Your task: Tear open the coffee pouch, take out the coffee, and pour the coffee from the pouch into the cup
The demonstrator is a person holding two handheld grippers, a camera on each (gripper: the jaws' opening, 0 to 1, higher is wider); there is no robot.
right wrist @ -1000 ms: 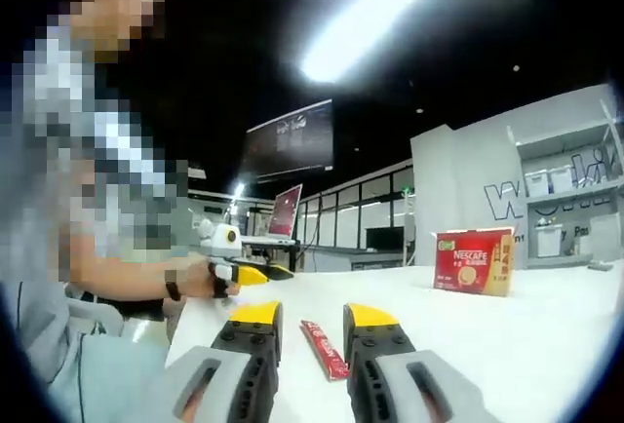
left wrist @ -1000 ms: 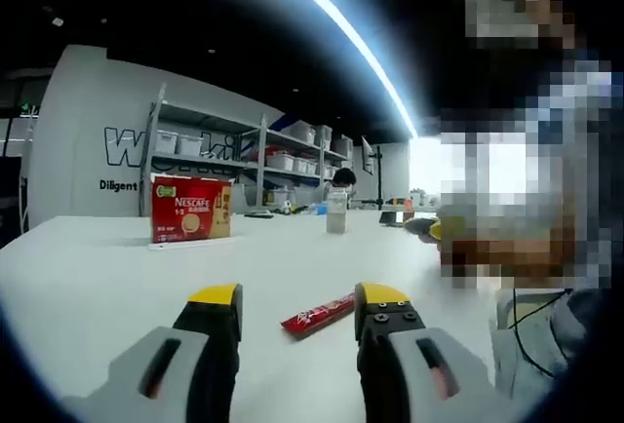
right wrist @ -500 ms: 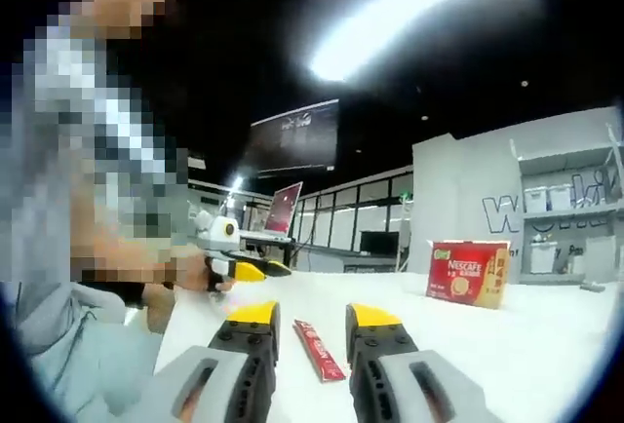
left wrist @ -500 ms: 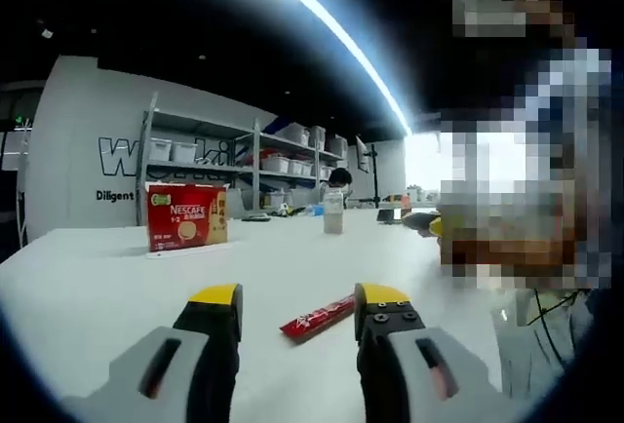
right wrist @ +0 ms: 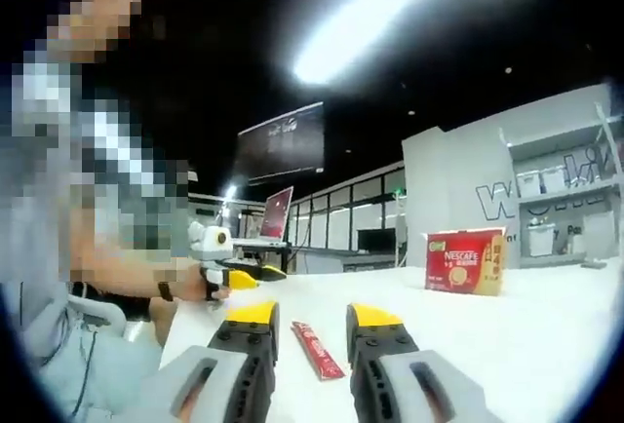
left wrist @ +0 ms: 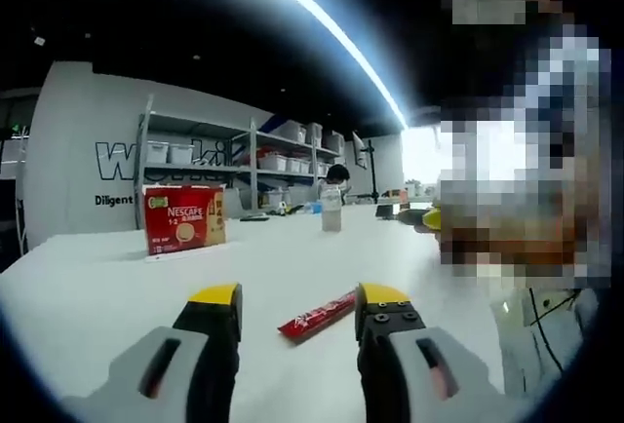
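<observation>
**Both grippers low over the table, pouch between the jaws**

Left gripper view: the left gripper (left wrist: 297, 301) sits low and level above the white table (left wrist: 97, 287), jaws spread and empty. The red pouch (left wrist: 316, 315) lies flat on the table just beyond the tips, nearer the right jaw. Well beyond the pouch stands a red box (left wrist: 183, 218), and farther still a cup (left wrist: 331, 218).

Right gripper view: the right gripper (right wrist: 315, 314) is low too, jaws apart, nothing pinched. The pouch (right wrist: 316, 349) lies between the tips. Left of the pouch, a hand (right wrist: 185, 280) holds the left gripper (right wrist: 244, 274) out level above the table edge. The box (right wrist: 465, 261) stands far beyond the pouch.
</observation>
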